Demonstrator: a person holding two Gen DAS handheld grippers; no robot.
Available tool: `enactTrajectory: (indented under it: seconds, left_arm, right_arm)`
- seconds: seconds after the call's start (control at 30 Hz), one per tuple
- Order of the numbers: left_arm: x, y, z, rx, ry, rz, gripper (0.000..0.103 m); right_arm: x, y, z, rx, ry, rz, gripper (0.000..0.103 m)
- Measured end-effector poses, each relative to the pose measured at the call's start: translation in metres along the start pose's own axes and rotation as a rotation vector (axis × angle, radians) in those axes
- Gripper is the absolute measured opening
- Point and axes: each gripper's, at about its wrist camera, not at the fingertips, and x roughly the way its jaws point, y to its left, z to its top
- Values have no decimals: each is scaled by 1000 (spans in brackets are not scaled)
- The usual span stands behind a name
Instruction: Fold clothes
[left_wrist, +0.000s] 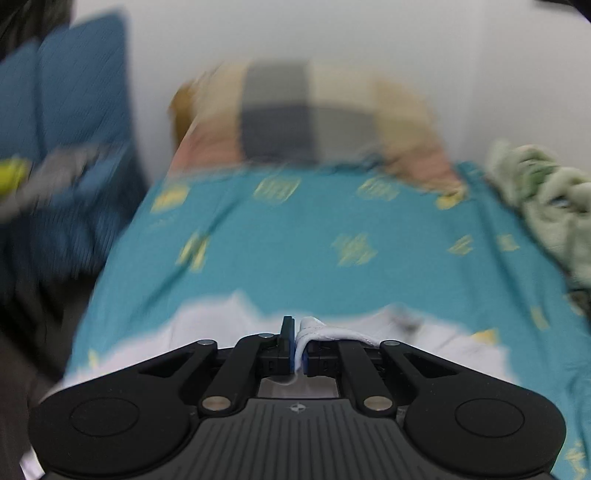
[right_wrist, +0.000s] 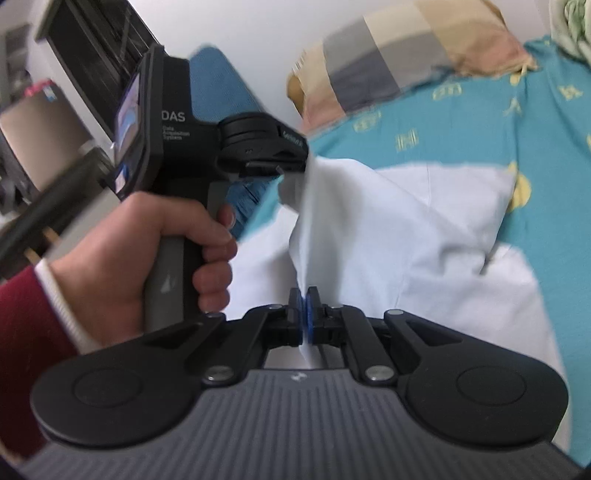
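A white garment (right_wrist: 406, 229) lies on a bed with a teal patterned sheet (left_wrist: 295, 236). My left gripper (left_wrist: 298, 343) is shut on a bunched white hem of the garment (left_wrist: 325, 330), seen between its blue pads. My right gripper (right_wrist: 305, 314) is shut on a thin fold of the same white cloth, which rises taut from its pads. In the right wrist view the left gripper's body (right_wrist: 258, 144) sits up to the left, held by a hand (right_wrist: 147, 251) in a red sleeve, with the cloth stretched between both grippers.
A patchwork pillow (left_wrist: 306, 114) lies at the head of the bed against a white wall. A crumpled pale green cloth (left_wrist: 546, 199) sits at the bed's right side. A blue padded chair (left_wrist: 74, 110) stands left of the bed. Dark furniture (right_wrist: 92, 48) stands behind.
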Motion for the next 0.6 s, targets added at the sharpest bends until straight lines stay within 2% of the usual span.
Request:
enactTrajectory:
  seconds: [0.03,0.1,0.13,0.17,0.2,0.23,0.27,0.3,0.43,0.6]
  left_arm:
    - [1,8,-6,-32,15,-9,7]
    - [3,23,-17,-93,42,-24,28]
    - [-4,27,-20,-96,39,-19,36]
    - [-12,31,-23,-99,34,-14,48]
    - [-24,34,-25,-105,23,-11,54]
    - [-37,37,-27,-112,18,-14,56]
    - [-52,39,-30,-122,14,-22,58]
    - [-73,40,-36,-132,3,-33,60]
    - [-165,35,-72,-157,-29,-58,64]
    - [-274,-4,-130,-122,-25,-121,65]
  right_arm:
    - [8,-1,-3,-14,19,-12,8]
    - [15,-3,-5,-41,61,-13,9]
    - [14,-3,-6,-50,81,-7,9]
    - [8,-3,-5,-56,95,0,11]
    - [0,-1,-6,-63,103,7,21]
    - [-10,2,-6,-74,104,15,32]
    - [-24,6,-7,-89,97,25,53]
    - [-39,10,-8,-103,87,31,65]
    - [-113,18,-13,-143,42,5,64]
    - [-206,4,-24,-67,-2,-87,64]
